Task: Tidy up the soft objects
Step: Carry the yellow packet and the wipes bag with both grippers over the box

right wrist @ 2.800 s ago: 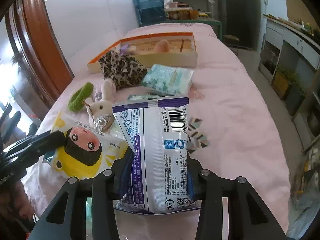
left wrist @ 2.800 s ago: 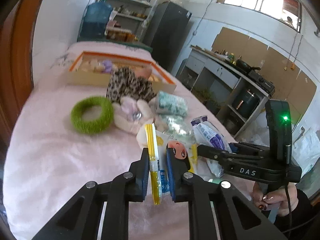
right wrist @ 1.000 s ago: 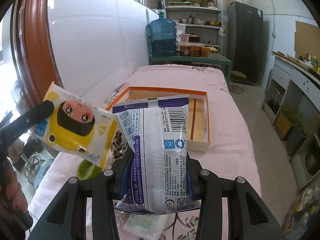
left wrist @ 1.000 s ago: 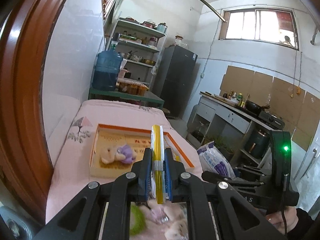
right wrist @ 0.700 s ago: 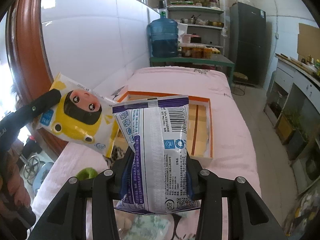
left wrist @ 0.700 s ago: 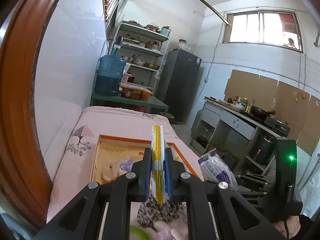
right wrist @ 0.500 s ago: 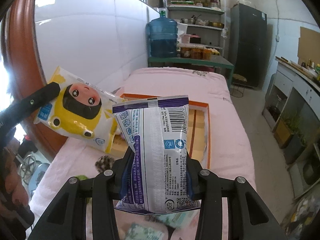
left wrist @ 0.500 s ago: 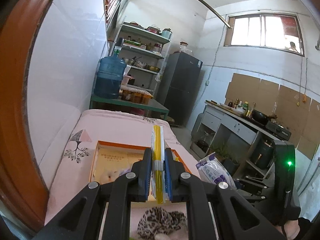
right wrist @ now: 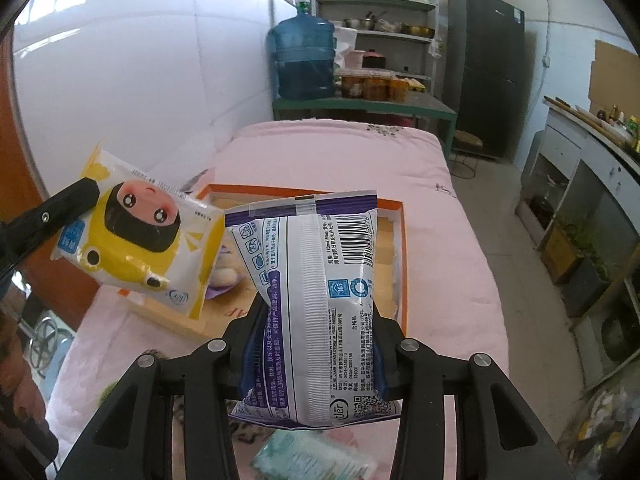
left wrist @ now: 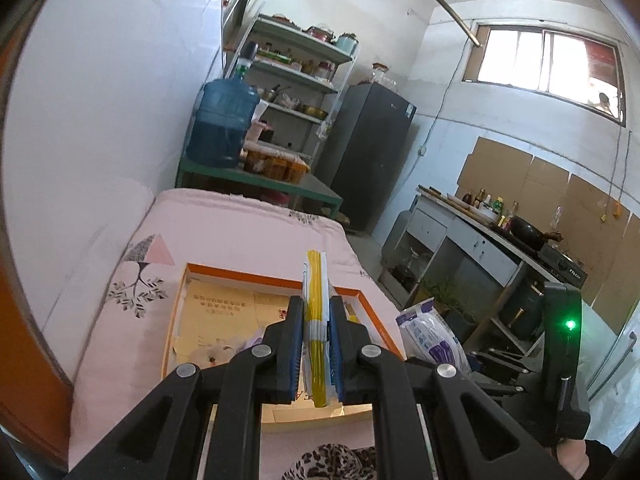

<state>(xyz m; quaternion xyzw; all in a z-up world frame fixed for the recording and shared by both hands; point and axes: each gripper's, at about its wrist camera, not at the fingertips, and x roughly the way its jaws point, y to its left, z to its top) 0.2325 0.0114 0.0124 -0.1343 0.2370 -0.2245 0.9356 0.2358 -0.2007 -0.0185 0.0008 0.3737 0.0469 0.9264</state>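
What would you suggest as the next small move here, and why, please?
Probably lower the left gripper toward the orange box: it is shut on the yellow pack, which hangs above the box's near corner.

Below the right tongs (right wrist: 310, 344), a pale green packet (right wrist: 308, 458) is blurred and cut off by the bottom edge. The white-and-purple packet (right wrist: 316, 300) they grip hides much of the orange box (right wrist: 402, 248). Under the left tongs (left wrist: 316, 344), a leopard-print cloth (left wrist: 332, 462) is cut off too.

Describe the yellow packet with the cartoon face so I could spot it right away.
Find the pink-covered bed with the orange-rimmed box on it. Above the box's left side, the left claw pinches the yellow packet. Unlike the white-and-purple packet beside it in the right claw, it shows a pink-cheeked, black-haired cartoon face.
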